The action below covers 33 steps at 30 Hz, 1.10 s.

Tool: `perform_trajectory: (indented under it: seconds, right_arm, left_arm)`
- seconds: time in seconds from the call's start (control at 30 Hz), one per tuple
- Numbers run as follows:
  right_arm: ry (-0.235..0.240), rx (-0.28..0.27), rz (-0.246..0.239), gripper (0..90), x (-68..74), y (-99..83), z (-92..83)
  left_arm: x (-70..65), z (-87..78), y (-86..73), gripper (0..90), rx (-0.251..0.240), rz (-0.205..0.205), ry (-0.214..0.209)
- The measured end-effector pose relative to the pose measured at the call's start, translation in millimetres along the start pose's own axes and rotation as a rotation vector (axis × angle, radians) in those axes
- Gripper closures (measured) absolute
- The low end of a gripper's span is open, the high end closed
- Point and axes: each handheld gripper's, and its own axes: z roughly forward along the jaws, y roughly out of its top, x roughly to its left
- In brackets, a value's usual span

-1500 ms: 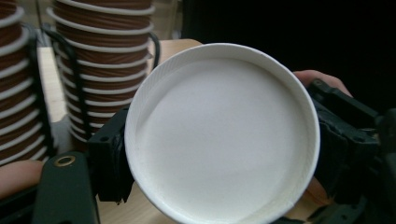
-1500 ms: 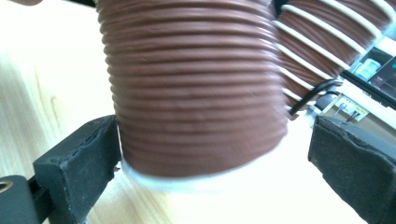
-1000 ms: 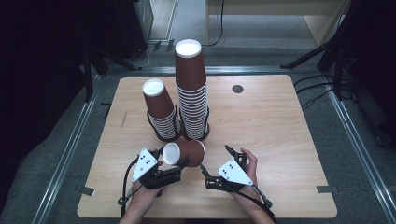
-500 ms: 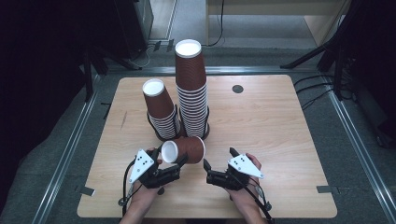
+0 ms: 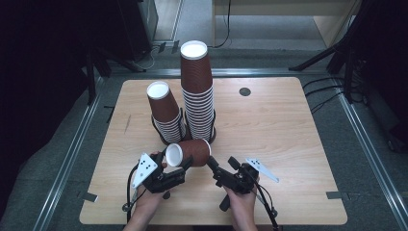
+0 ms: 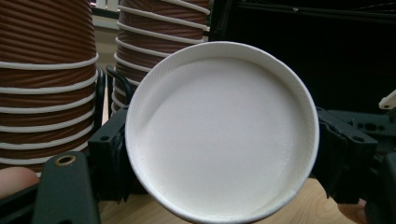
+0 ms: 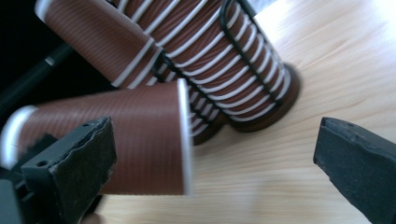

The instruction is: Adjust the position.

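The right gripper (image 5: 217, 167) has just spread its jaws wide, empty, beside the paper cup (image 5: 188, 152). The left gripper (image 5: 179, 169) alone clamps that cup sideways, seemingly off the table (image 5: 288, 144), probably ready for stacking. Beyond stand two cup stacks (image 5: 198, 101).

high view: above the near table (image 5: 288, 144) edge, facing forward and down, far | left gripper view: close on the lying cup's (image 6: 222, 130) white base | right gripper view: close beside that cup (image 7: 135, 140) | shared: cup, stacks (image 5: 197, 91) behind it
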Motion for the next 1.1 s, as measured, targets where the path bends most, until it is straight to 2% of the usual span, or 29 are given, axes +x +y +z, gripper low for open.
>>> perform_trajectory:
  seconds: [0.1, 0.13, 0.2, 0.3, 0.43, 0.53, 0.57, 0.9, 1.1]
  right_arm:
    - [0.037, -0.001, 0.09, 0.0, 4.2, -3.6, 2.0]
    - [0.042, -0.001, 0.11, 0.0, 5.0, -4.4, 2.5]
    - [0.05, 0.004, 0.181, 0.0, 6.0, -5.8, 3.5]
    - [0.068, 0.021, 0.326, 0.0, 5.4, -7.9, 4.7]
    - [0.091, 0.042, 0.464, 0.0, 4.9, -11.1, 6.9]
    - [0.118, 0.053, 0.596, 0.0, 4.6, -13.4, 8.9]
    - [0.122, 0.057, 0.625, 0.0, 4.5, -14.1, 9.8]
    - [0.141, 0.079, 0.842, 0.0, 9.1, -23.6, 19.3]
    - [0.157, 0.069, 0.946, 0.0, 12.1, -26.0, 24.0]
  left_arm:
    - [0.1, -0.2, -0.1, 20.8, -0.001, 0.0, -0.001]
    - [0.1, -0.4, -0.2, 20.8, -0.002, 0.0, 0.0]
    - [0.2, -0.4, -0.5, 20.8, -0.002, 0.001, 0.0]
    - [0.2, -0.3, -1.1, 20.7, -0.005, 0.003, -0.001]
    - [-0.2, -0.3, -1.7, 20.7, -0.011, 0.009, 0.0]
    - [-0.5, -0.2, -2.4, 20.7, -0.019, 0.011, 0.001]
    - [-0.5, -0.2, -2.7, 20.7, -0.021, 0.011, 0.001]
    - [-3.1, 0.9, -6.7, 20.7, -0.034, 0.028, -0.004]
    - [-5.9, 2.3, -8.8, 20.7, -0.035, 0.044, -0.001]
